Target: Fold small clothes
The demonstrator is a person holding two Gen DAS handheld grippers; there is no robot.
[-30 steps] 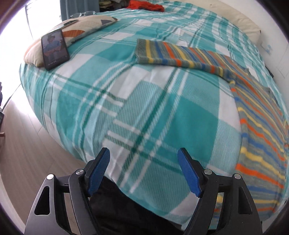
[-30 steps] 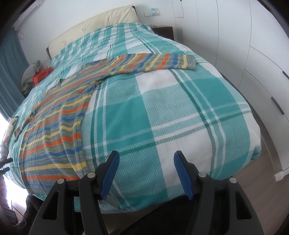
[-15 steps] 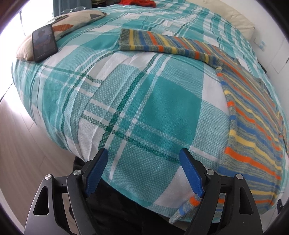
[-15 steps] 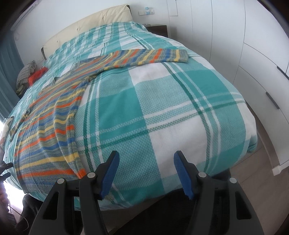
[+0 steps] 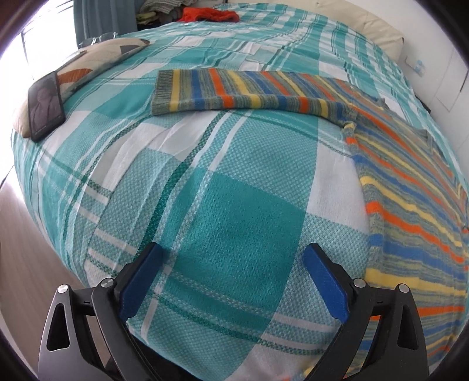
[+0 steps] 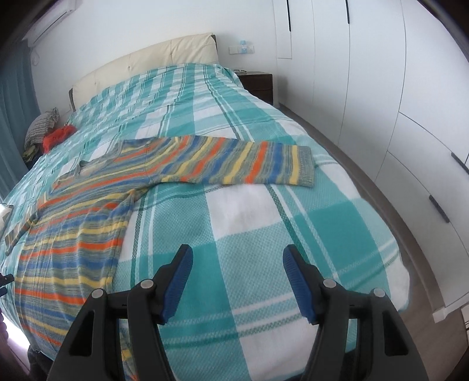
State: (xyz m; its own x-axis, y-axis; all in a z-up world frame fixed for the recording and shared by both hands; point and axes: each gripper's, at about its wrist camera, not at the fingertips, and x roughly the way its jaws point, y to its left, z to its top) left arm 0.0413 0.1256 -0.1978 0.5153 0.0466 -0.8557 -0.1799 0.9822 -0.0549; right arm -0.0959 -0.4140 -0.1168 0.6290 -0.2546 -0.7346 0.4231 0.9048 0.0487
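Observation:
A striped knit sweater (image 5: 410, 205) in orange, yellow, blue and grey lies flat on the teal plaid bed. Its left sleeve (image 5: 234, 91) stretches out to the left in the left wrist view. Its right sleeve (image 6: 249, 167) stretches out to the right in the right wrist view, with the body (image 6: 70, 234) at the left. My left gripper (image 5: 234, 258) is open and empty, low over the blanket in front of the left sleeve. My right gripper (image 6: 237, 258) is open and empty, over the blanket in front of the right sleeve.
A black phone (image 5: 45, 105) rests on a patterned pillow (image 5: 96, 58) at the bed's left edge. Red and grey clothes (image 5: 208, 13) are piled near the head of the bed. White wardrobe doors (image 6: 395, 88) and a dark nightstand (image 6: 259, 83) stand to the right.
Both grippers have moved forward over the bed, closer to the sleeves. Both stay open and empty. The sweater has not moved.

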